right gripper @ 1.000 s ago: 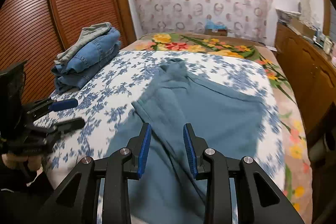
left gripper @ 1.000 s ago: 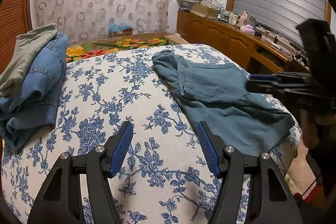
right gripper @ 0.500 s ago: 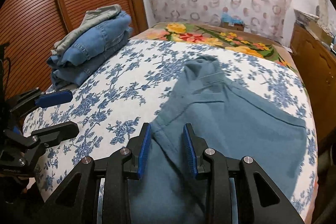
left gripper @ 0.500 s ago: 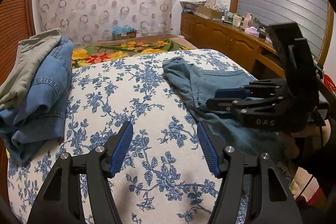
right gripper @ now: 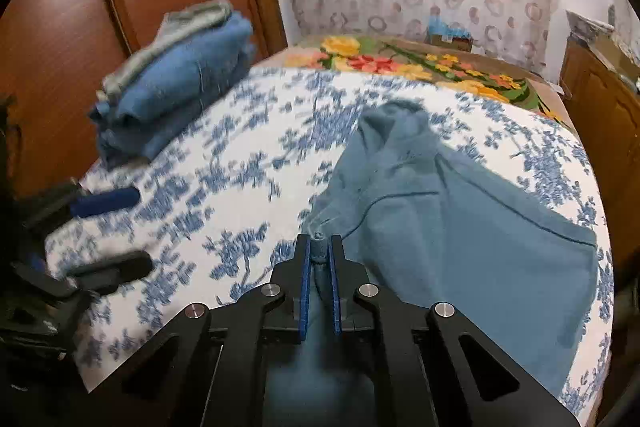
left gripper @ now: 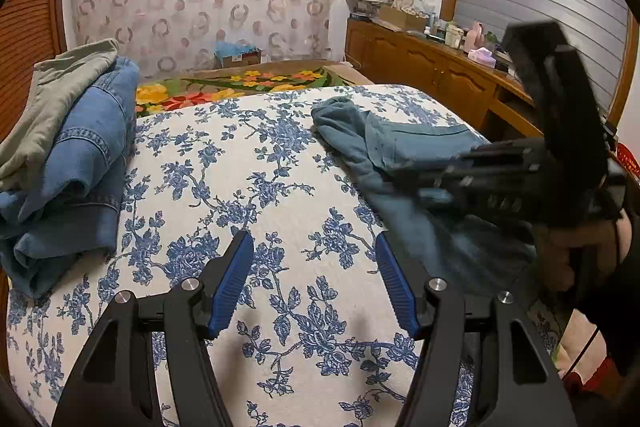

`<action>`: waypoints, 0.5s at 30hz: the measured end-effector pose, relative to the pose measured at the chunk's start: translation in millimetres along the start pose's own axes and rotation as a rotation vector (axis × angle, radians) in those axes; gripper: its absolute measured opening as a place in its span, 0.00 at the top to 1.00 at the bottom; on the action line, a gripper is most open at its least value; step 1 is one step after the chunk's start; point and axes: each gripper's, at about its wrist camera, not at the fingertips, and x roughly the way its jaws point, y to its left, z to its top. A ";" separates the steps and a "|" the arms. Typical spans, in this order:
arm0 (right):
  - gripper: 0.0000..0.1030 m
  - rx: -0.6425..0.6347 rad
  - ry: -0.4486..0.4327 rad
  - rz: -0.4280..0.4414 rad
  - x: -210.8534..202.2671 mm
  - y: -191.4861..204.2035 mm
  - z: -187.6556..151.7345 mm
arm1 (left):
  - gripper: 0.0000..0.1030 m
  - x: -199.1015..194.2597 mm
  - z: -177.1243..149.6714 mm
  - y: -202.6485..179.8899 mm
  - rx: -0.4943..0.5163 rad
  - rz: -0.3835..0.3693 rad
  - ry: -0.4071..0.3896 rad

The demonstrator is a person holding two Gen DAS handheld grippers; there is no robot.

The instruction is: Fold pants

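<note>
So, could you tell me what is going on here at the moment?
A person with a handheld gripper in each hand is folding teal pants on a floral bedspread. The right gripper has just closed on an edge of the pants. The left gripper hangs open over bare bedspread, holding nothing. Folded jeans are stacked beside them.

matte black two-finger left gripper (left gripper: 315, 277) with ribbed blue pads (left gripper: 232, 283) and round silver screws, matte black right gripper (right gripper: 319, 269) of the same build with thin blue pads (right gripper: 305, 291), cut-out triangular black arms, person's hand (left gripper: 576, 251) just behind the right gripper's black body
</note>
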 end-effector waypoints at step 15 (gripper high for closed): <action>0.96 0.050 -0.110 -0.105 -50.9 -36.7 5.9 | 0.37 3.0 -1.7 -11.5 0.020 -0.015 0.012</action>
